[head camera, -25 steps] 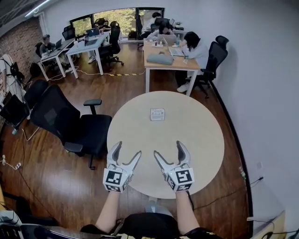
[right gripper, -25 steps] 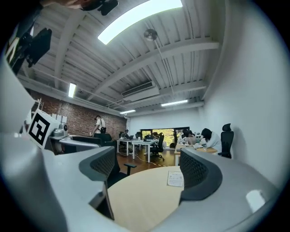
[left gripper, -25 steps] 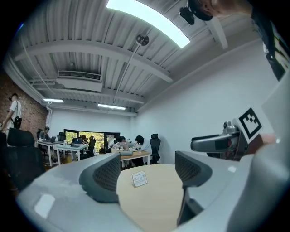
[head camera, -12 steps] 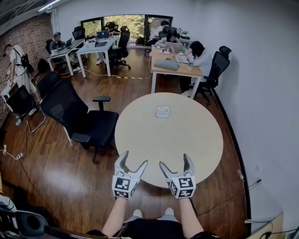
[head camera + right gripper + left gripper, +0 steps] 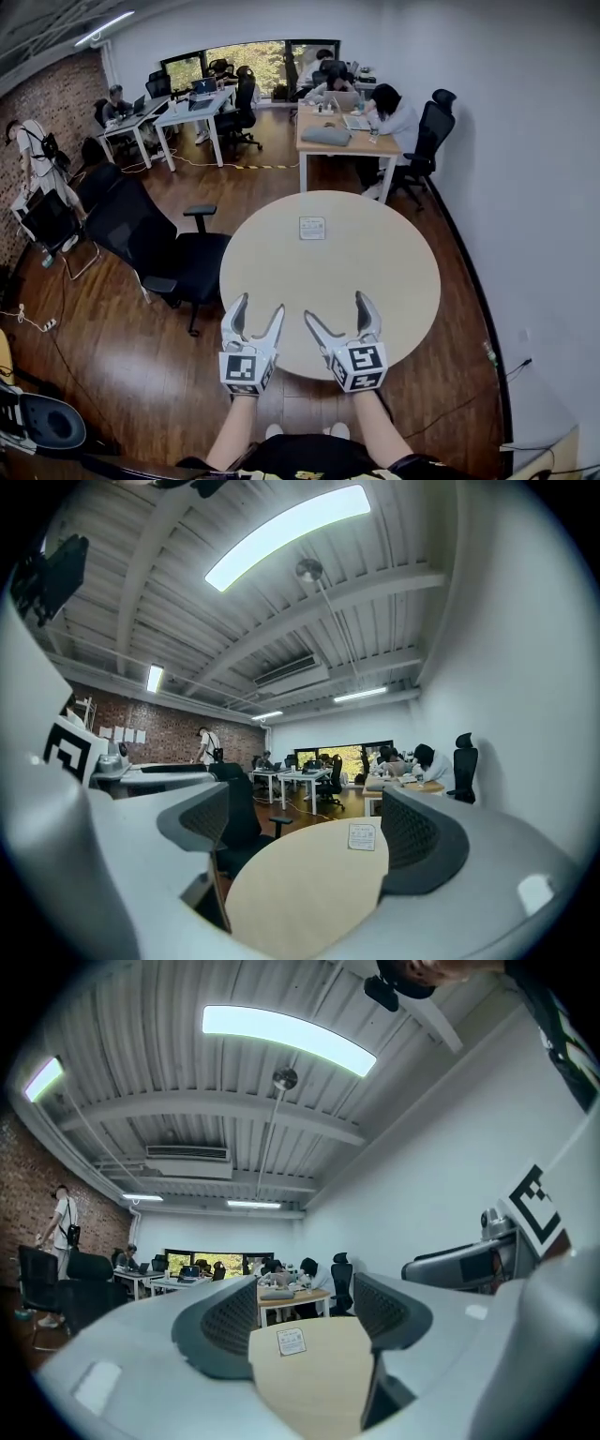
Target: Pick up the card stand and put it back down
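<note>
Small white square card stand point(image 5: 312, 228) far across round beige table point(image 5: 403, 281); left gripper point(image 5: 259, 307) just narrowed, jaws apart, empty; right gripper point(image 5: 337, 308) just widened, gaping, empty.

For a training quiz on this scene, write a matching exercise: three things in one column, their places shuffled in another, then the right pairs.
Things:
1. card stand
2. black office chair
3. wooden desk

Places:
A. on the floor, left of the round table in the head view
B. beyond the round table, with a person seated at it
C. on the round table's far half

Pairs: 1-C; 2-A; 3-B
</note>
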Available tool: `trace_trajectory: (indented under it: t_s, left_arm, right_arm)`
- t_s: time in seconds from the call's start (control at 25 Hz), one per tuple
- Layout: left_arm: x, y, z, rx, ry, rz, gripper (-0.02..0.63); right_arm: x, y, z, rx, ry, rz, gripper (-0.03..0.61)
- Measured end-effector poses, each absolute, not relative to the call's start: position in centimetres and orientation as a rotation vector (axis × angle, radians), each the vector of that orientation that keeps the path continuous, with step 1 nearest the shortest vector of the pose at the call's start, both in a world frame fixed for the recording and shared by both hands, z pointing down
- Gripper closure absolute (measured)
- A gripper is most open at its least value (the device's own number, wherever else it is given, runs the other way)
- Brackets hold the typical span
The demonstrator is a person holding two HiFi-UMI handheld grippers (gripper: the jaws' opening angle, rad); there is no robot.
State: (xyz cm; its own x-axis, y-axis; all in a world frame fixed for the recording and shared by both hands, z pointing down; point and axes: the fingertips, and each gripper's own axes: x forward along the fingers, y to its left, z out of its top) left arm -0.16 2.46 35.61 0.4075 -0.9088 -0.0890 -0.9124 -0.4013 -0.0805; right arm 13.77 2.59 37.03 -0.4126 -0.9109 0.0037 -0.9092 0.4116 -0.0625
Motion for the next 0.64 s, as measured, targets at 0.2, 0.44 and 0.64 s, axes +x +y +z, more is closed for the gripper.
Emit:
trace_trajectory:
  t_s: [0.2, 0.44, 0.64]
  left_arm:
    - [1.6, 1.5, 36.3, -2.541, 1.641, 0.011, 0.291]
    - [2.2, 1.2, 36.5, -2.543, 1.632, -0.002, 0.291]
    - [1.8, 1.1, 37.0, -2.550, 1.634, -0.010, 0.291]
  right_arm:
    - [17.9, 1.5, 37.8, -1.791, 2.568, -0.078, 0.081]
    - [19.6, 1.7, 36.9, -1.839, 2.533, -0.017, 0.121]
    - [18.7, 2.3, 36.7, -1.845, 2.543, 0.029, 0.154]
